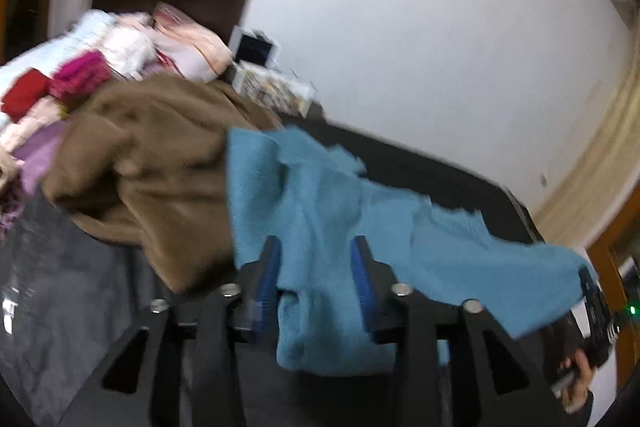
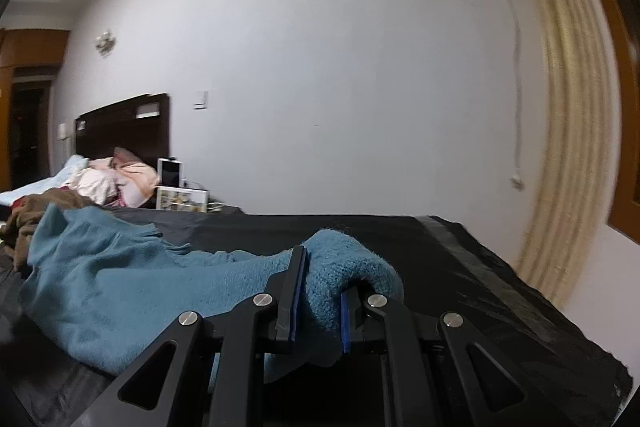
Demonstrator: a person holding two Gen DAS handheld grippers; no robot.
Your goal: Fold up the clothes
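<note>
Your right gripper (image 2: 322,291) pinches a bunched fold of the teal knit garment (image 2: 132,287), jaws nearly together on the cloth. Your left gripper (image 1: 316,269) has its jaws spread; cloth lies between them, but the pads don't look pressed on it. The garment stretches between both grippers above the black bed cover (image 2: 460,267), beside the brown fleece (image 1: 152,155). Risk: with the left side loose, that edge may slide out and drop, twisting the fold. The trailing hem could also snag the brown fleece.
</note>
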